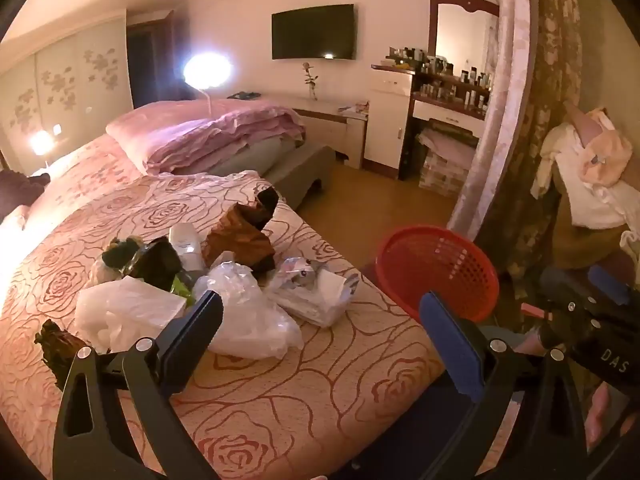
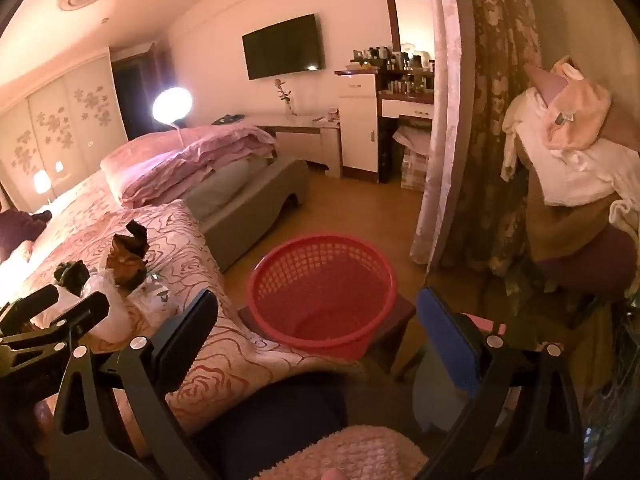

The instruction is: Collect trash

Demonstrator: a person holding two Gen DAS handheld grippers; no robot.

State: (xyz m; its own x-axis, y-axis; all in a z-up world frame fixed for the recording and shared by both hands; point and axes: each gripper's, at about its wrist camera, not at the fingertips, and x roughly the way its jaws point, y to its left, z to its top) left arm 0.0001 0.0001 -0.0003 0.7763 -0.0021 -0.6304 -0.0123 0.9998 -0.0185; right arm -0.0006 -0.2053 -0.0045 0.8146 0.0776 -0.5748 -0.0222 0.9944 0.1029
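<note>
A pile of trash lies on the rose-patterned bed point(image 1: 304, 392): a clear plastic bag point(image 1: 244, 308), a white plastic bag point(image 1: 128, 312), a brown crumpled paper bag point(image 1: 240, 240), a white bottle point(image 1: 186, 244), dark wrappers point(image 1: 156, 260) and a printed white pack point(image 1: 316, 292). An empty red basket point(image 1: 440, 268) stands on a low stool beside the bed, and it also shows in the right wrist view point(image 2: 320, 288). My left gripper point(image 1: 320, 320) is open and empty above the bed, just short of the pile. My right gripper point(image 2: 316, 320) is open and empty, facing the basket.
Folded pink bedding point(image 1: 208, 136) lies further up the bed. A lamp point(image 1: 208, 70) glows behind it. A dresser with bottles point(image 1: 440, 92), a wall TV point(image 1: 312, 32), a curtain point(image 1: 516, 100) and a chair piled with clothes point(image 1: 588, 184) stand to the right. A dark scrap point(image 1: 56, 344) lies at the bed's left.
</note>
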